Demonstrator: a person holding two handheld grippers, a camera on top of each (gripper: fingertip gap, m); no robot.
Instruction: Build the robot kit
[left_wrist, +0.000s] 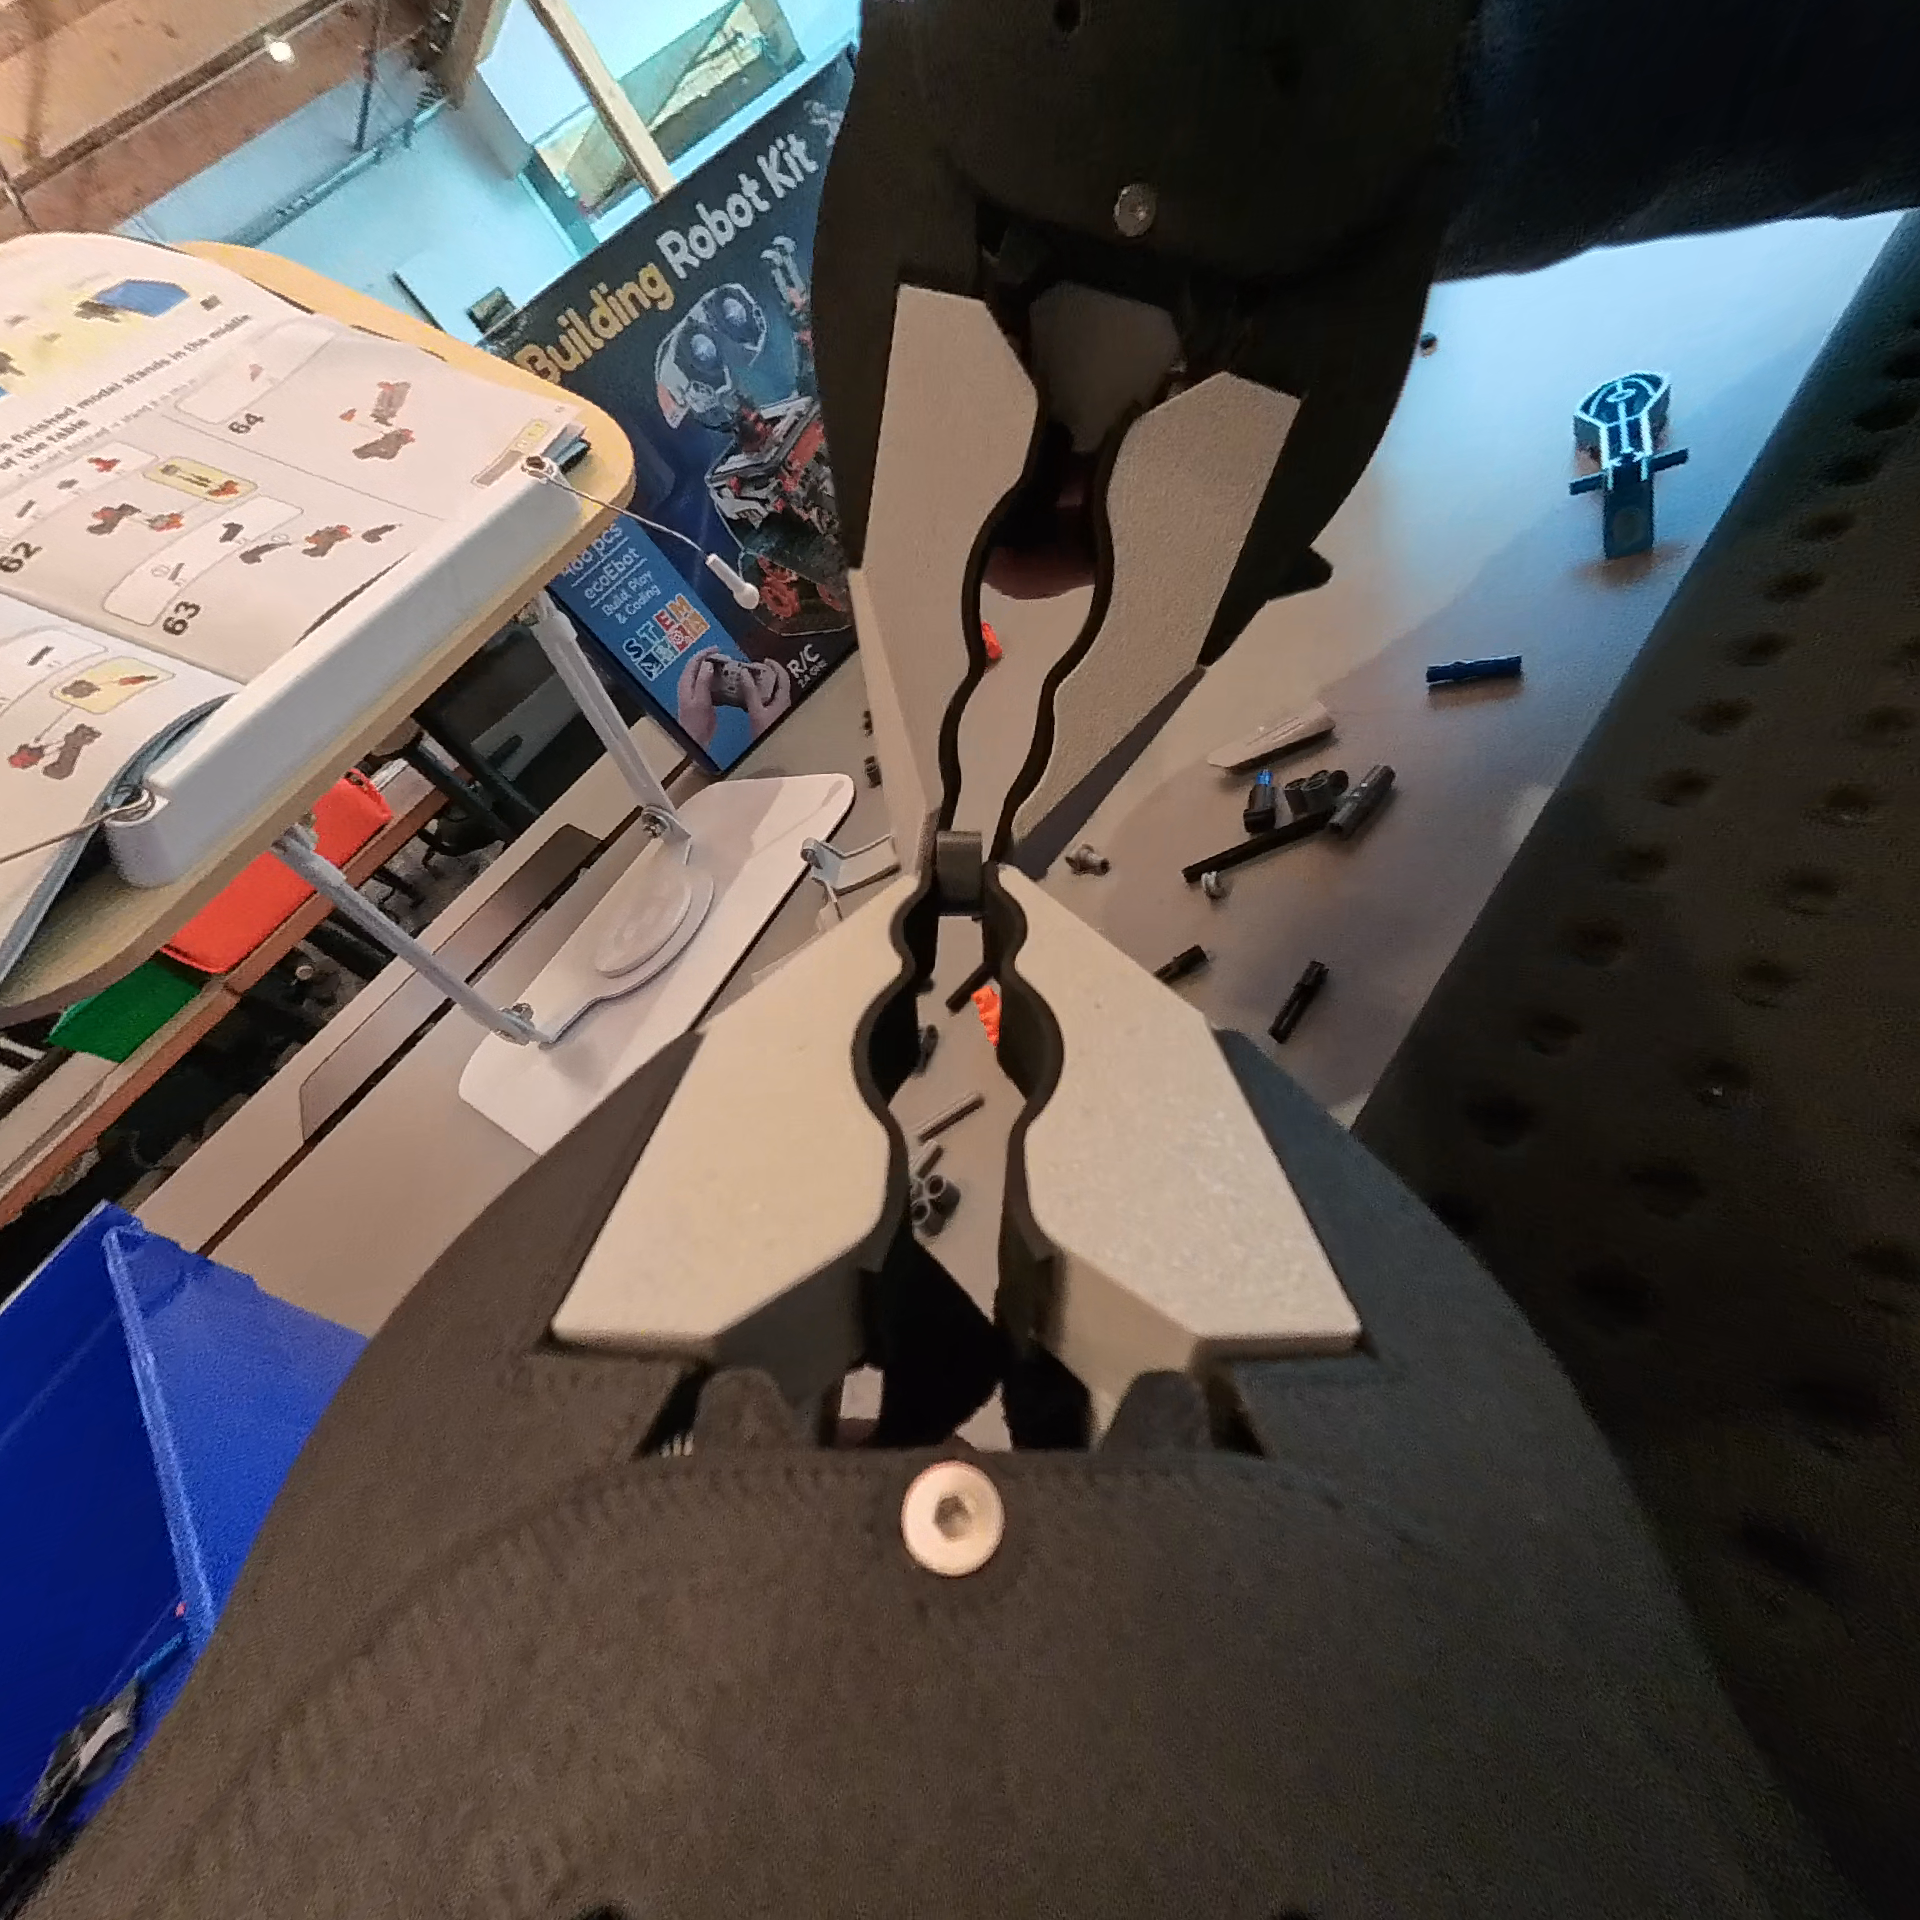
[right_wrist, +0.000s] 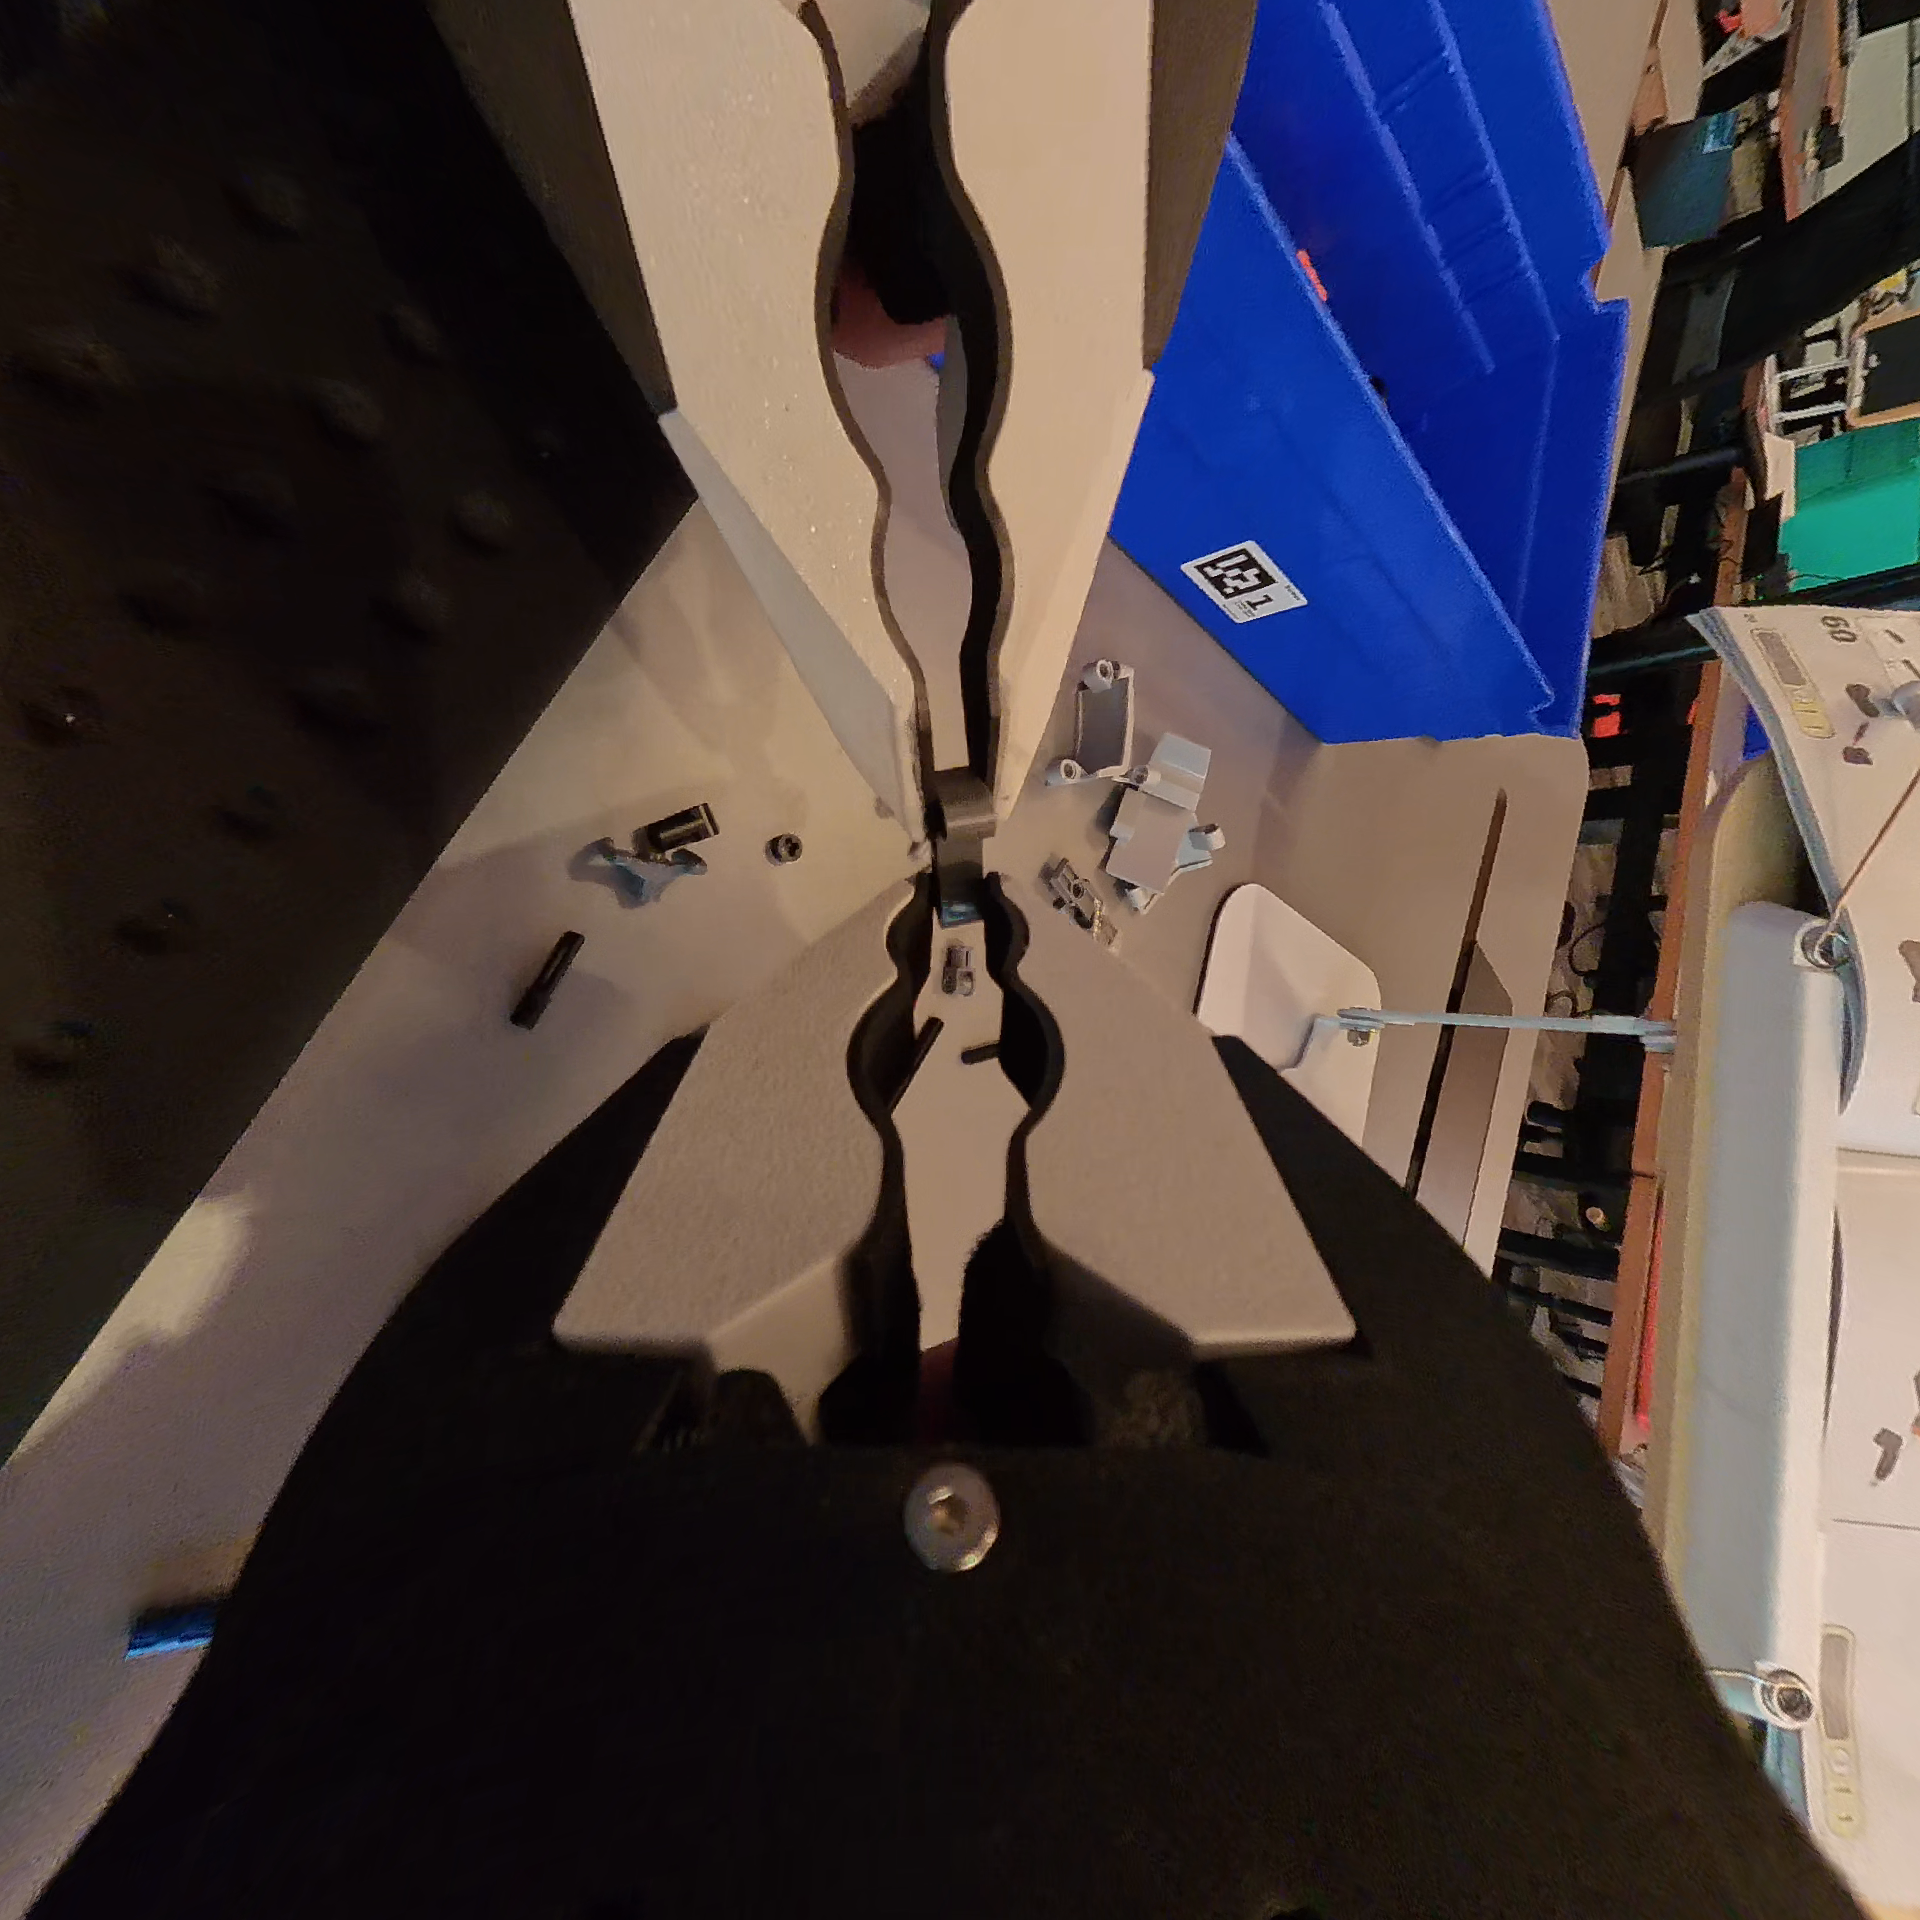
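A small dark grey building piece (left_wrist: 961, 862) hangs above the table, pinched from two sides. My left gripper (left_wrist: 961, 896) comes up from below in the left wrist view and is shut on its lower end. My right gripper (left_wrist: 966, 826) comes down from above, tip to tip with the left, and is shut on the upper end. In the right wrist view the right gripper (right_wrist: 961, 899) holds the same piece (right_wrist: 966, 821), which shows a small blue bit at its near end. The left gripper (right_wrist: 961, 774) meets it from above.
Loose black pins (left_wrist: 1309, 805), a blue pin (left_wrist: 1473, 670) and a blue-black assembly (left_wrist: 1621, 436) lie on the table. Grey parts (right_wrist: 1143, 821) lie near a blue bin (right_wrist: 1351, 468). An instruction booklet (left_wrist: 208, 468) sits on a stand; the kit box (left_wrist: 707, 416) is behind. A black perforated board (left_wrist: 1714, 935) borders the table. Less than 4 cm separates the two grippers' tips.
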